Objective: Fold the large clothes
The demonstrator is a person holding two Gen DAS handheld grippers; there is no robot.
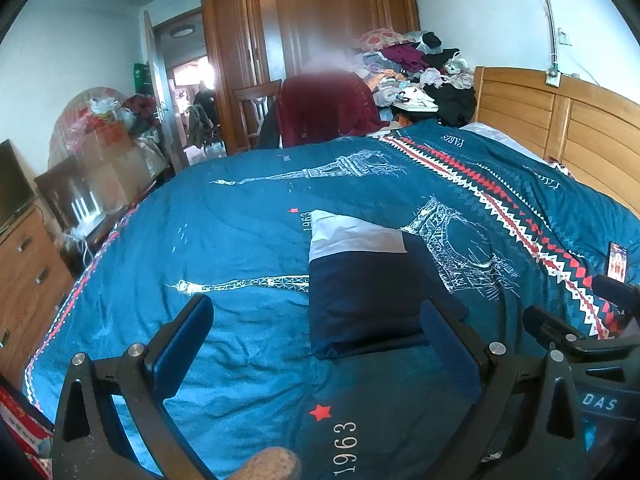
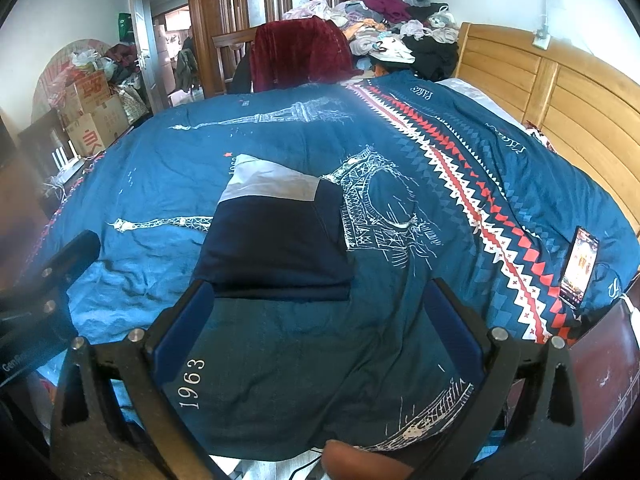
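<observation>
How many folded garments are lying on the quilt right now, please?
1. A folded navy garment with a grey band lies mid-quilt, just ahead of both open grippers. The clothes pile beyond the bed could hide others.

Your blue quilt cover (image 1: 248,240) carries "1963" in white beside a red star at its near edge, the same number again by the folded garment, and "PARIS", upside down, at its far end near the headboard. The right gripper's black body (image 1: 600,400) reads "DAS". A cardboard box (image 2: 94,132) far left bears red Chinese characters, too small to read surely.
</observation>
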